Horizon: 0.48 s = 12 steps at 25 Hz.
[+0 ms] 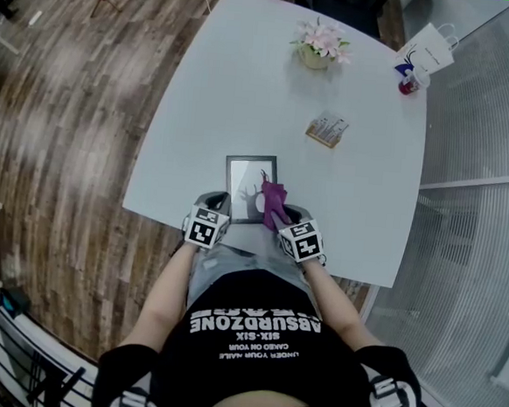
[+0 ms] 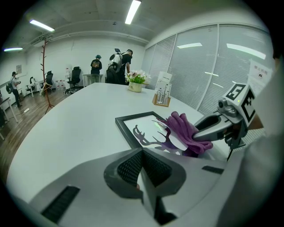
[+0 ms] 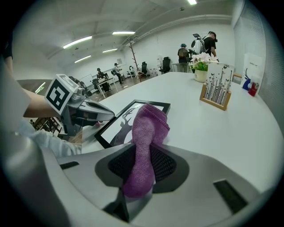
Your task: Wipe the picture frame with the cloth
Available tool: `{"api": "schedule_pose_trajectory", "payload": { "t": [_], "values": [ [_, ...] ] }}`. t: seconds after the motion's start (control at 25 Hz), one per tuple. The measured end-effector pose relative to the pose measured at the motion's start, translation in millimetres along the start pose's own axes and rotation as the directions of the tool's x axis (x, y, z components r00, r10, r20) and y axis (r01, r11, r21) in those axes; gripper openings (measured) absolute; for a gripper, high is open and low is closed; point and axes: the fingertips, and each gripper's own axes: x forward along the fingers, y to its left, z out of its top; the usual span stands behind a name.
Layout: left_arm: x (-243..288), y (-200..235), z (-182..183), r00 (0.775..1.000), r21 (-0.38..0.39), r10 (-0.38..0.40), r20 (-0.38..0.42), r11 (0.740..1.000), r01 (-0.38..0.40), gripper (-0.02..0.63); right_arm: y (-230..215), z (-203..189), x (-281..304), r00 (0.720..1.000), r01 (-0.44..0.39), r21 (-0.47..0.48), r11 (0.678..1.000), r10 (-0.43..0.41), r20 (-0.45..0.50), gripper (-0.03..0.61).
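A black picture frame [image 1: 249,189] with a deer silhouette lies flat near the front edge of the white table [image 1: 246,83]. My right gripper [image 1: 281,220] is shut on a purple cloth [image 1: 273,196], which drapes over the frame's right side; in the right gripper view the cloth [image 3: 145,142] runs between the jaws toward the frame [image 3: 133,119]. My left gripper [image 1: 217,211] hovers at the frame's near left corner, its jaws shut with nothing between them. From the left gripper view the frame [image 2: 140,131] and the cloth [image 2: 184,131] lie ahead.
A flower pot [image 1: 318,47] stands at the table's far side, a small card stand [image 1: 327,129] mid-table, a white paper bag [image 1: 430,47] and a red item [image 1: 408,86] at the far right corner. Glass partitions run along the right. People stand far back in the room.
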Motion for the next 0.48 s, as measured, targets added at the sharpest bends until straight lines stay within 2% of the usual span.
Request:
{"api": "schedule_pose_trajectory", "payload": {
  "t": [0.48],
  "values": [
    [-2.1,-0.6,-0.3,1.0,0.002,0.01,0.001,1.0,-0.01,0.015,1.8,-0.3,-1.0,1.0,0.003,-0.014,1.0,-0.003,-0.012,0.112]
  ]
}}
